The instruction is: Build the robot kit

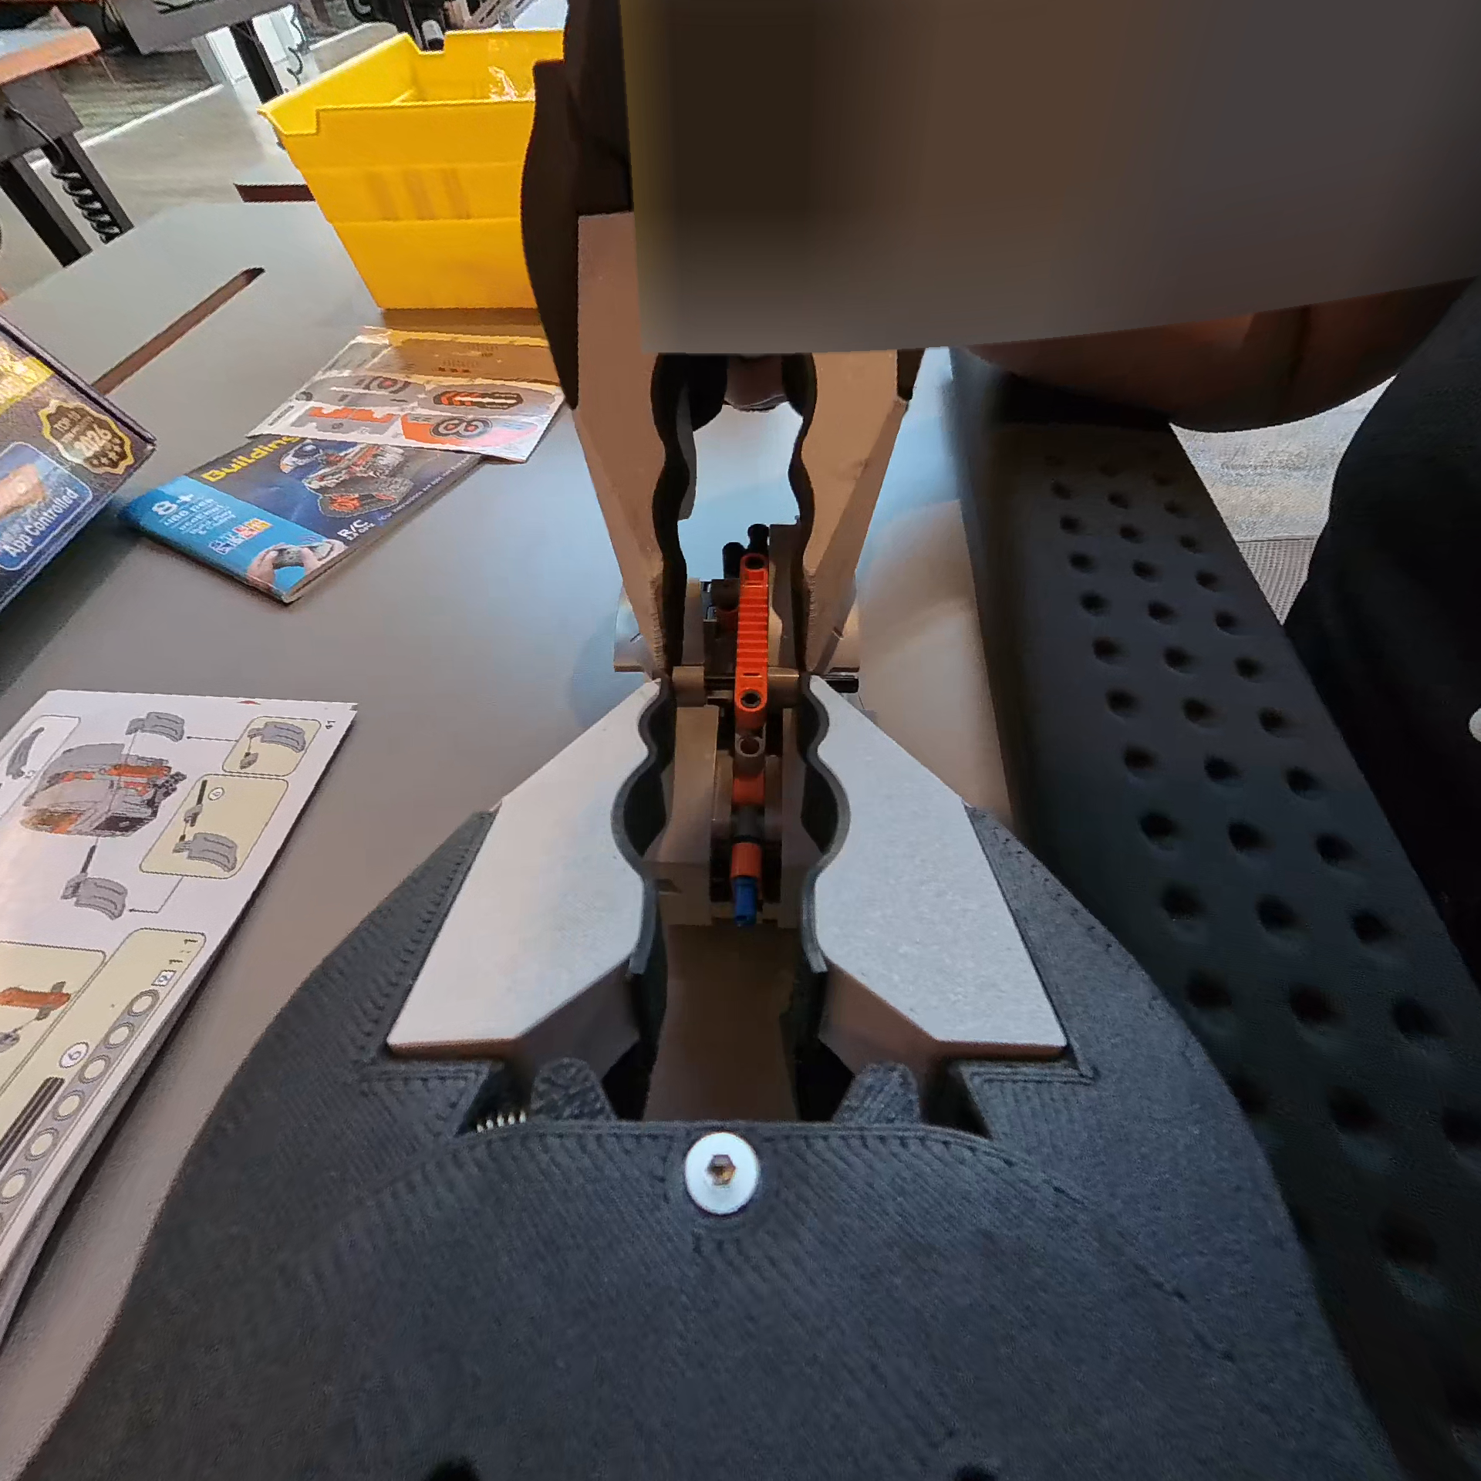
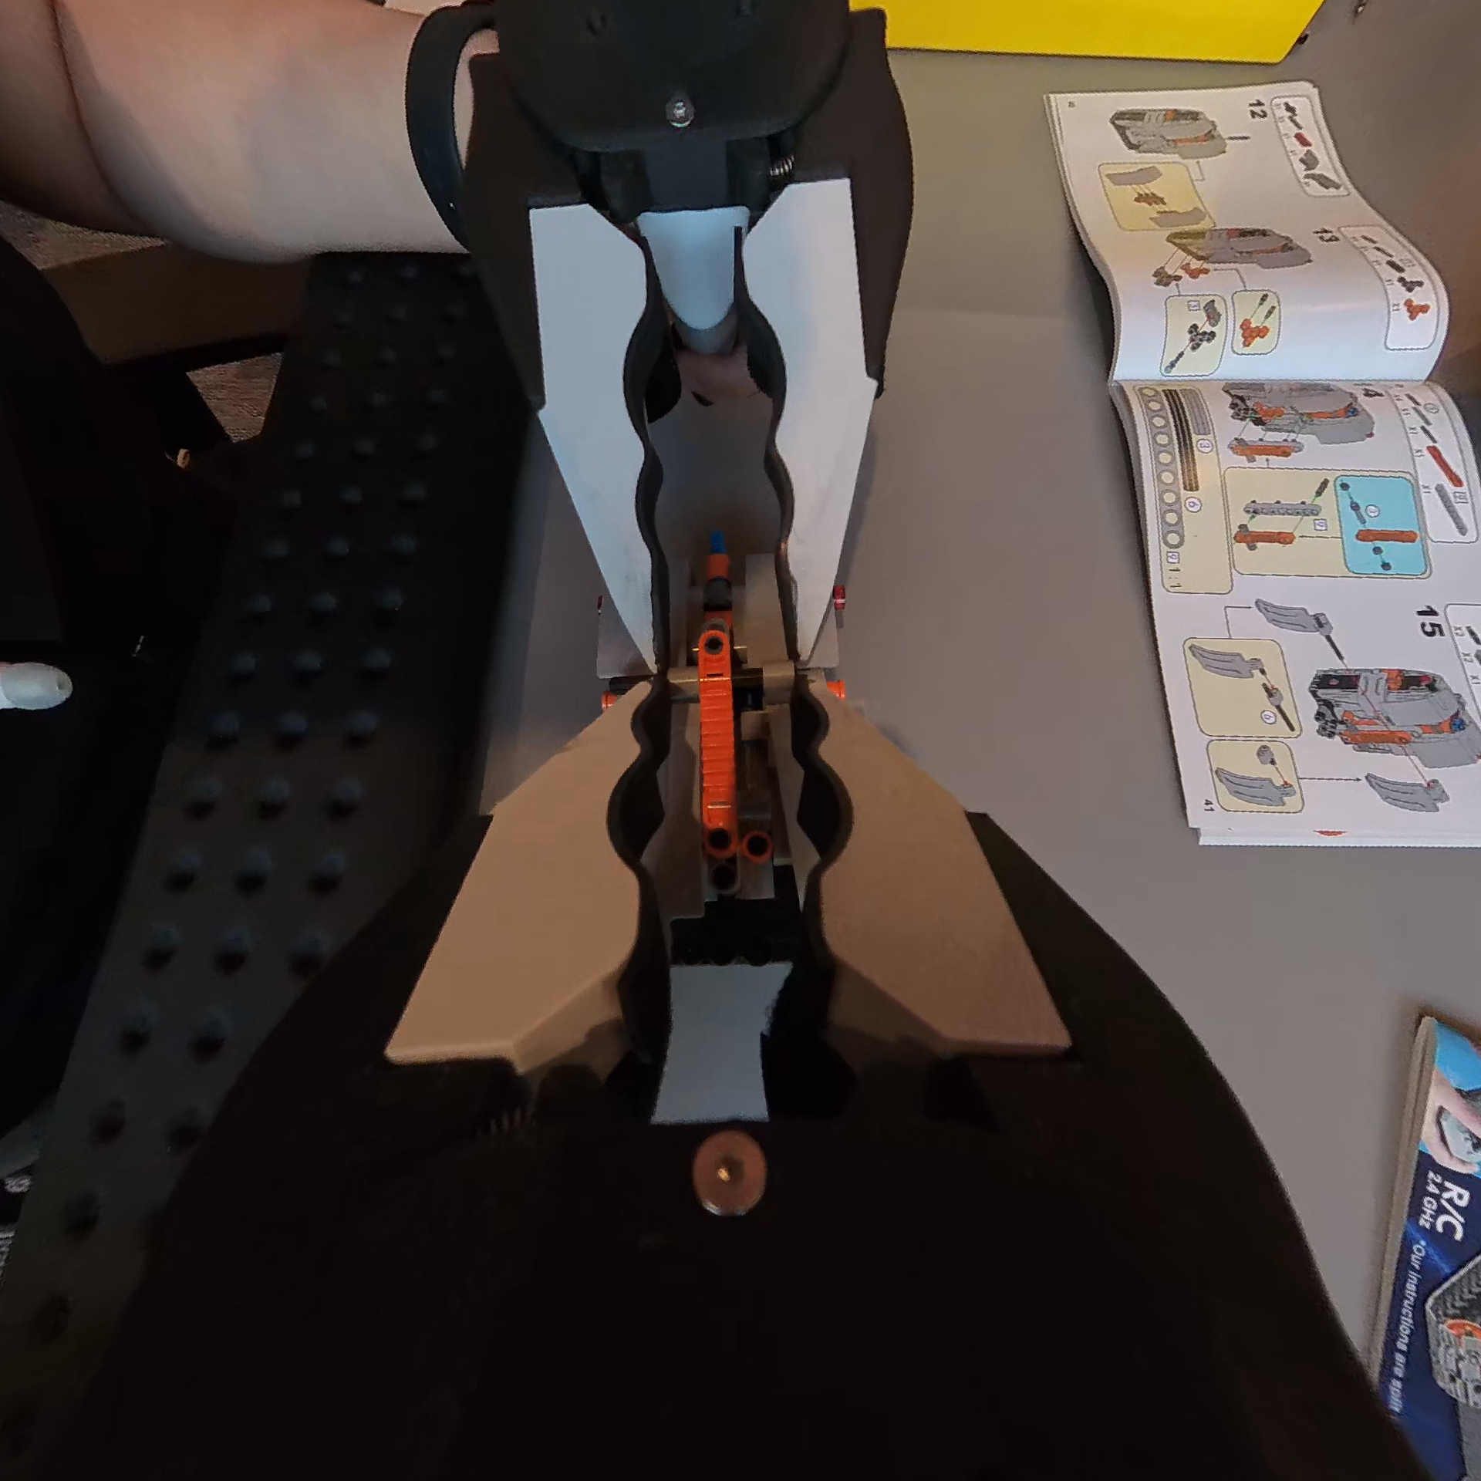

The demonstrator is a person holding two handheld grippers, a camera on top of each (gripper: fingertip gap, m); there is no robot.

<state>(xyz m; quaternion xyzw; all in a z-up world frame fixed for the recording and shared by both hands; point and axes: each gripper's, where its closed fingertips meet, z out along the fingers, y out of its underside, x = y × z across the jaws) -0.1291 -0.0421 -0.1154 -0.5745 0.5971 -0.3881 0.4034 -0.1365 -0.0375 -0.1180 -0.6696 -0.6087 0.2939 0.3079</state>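
A small brick assembly (image 1: 752, 633) of grey beams with an orange toothed rack and a blue pin sits on the grey table (image 1: 449, 641). My left gripper (image 1: 733, 689) reaches in from the near side and is shut on the assembly's sides. My right gripper (image 1: 737, 649) comes in from the opposite side, tip to tip with the left, and is also shut on it. In the right wrist view the assembly (image 2: 716, 745) lies between the right gripper (image 2: 728, 685) fingers, with the left gripper (image 2: 725, 653) facing it. The fingers hide the assembly's flanks.
A yellow bin (image 1: 417, 184) stands at the back. An open instruction booklet (image 1: 120, 841) (image 2: 1298, 481), a blue booklet (image 1: 296, 513), a sticker sheet (image 1: 425, 401) and a box (image 1: 48, 465) lie on the table. A black perforated panel (image 1: 1202, 761) (image 2: 280, 721) runs alongside. A person's arm (image 2: 200, 136) holds the left gripper. My two grippers' fingertips are within a few centimetres of each other.
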